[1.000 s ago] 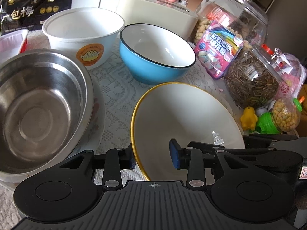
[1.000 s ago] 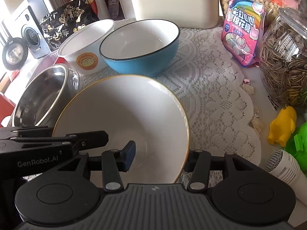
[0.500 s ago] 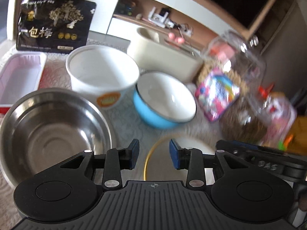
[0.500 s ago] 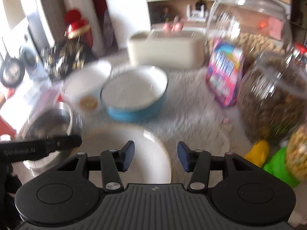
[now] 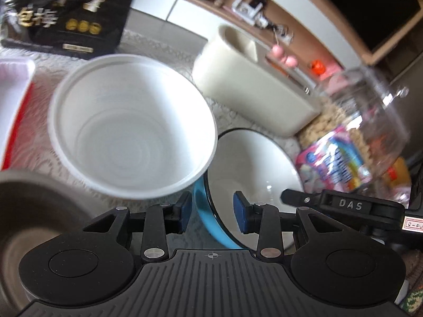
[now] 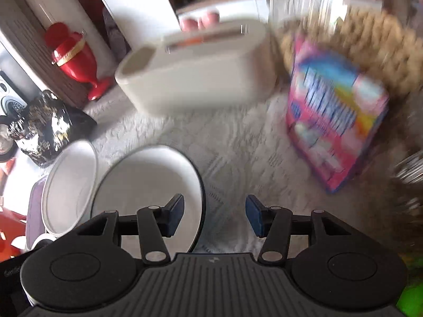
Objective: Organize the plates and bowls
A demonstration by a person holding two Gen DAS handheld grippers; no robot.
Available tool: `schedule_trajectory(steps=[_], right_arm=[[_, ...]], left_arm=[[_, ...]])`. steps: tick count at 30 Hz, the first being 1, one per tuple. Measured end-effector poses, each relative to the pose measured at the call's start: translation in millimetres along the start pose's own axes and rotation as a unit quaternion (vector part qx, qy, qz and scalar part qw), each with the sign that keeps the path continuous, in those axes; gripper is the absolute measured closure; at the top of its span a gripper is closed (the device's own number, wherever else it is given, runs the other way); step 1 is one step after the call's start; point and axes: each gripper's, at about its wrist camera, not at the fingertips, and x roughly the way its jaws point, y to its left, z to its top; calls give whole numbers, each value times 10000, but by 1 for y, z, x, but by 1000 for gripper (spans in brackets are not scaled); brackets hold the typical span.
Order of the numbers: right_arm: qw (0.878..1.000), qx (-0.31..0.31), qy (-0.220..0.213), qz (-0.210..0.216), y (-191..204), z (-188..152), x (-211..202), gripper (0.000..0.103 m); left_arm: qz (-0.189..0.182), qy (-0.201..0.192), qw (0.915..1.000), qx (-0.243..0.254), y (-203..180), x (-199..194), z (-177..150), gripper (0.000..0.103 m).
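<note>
Bowls unstacked on lace cloth [image 6: 238, 142]: white bowl [image 5: 132, 129], blue bowl [image 5: 253, 174] beside it, steel bowl [image 5: 31, 211] near. Left gripper [image 5: 212, 212] jaws partly open, straddling blue bowl's rim, ungripped. Right gripper [image 6: 214, 215] wide open, empty. Judgement: nesting mostly undone.

White tub [image 5: 132, 129]: you see matt plastic, faintly ribbed inside.
Blue bowl [image 5: 253, 179]: glossy glazed look, smooth.
Steel bowl [image 5: 29, 211]: dull brushed metal.
Tablecloth [image 6: 238, 142]: rough white lace.
Snack bag [image 5: 66, 10]: shiny black foil.
Jar [image 5: 370, 111]: clear, glossy.
</note>
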Motion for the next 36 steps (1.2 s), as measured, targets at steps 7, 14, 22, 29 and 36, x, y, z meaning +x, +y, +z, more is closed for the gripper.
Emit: schedule_trajectory(steps=[7,14,22,29,36], right_arm=[[9977,97,537,395,6,-3,44,62],[9972,-93,613,409,17,-7,52,70],[9983,-312,403,278,1,-23,21,70],[9983,-58,411,414,-21,-32,17,70],[9981,-102,417,434,-17,-30,26,67]], left_arm=[[-8,210,9998,-38,2,32,2,63],[116,356,9991,179,-7,47,-3,63],[-63,757,9958,513,-26,47,-23,64],[66,770,9938,799,-36,53,-19,66],[163,864,9916,944,-40,61,-14,65]])
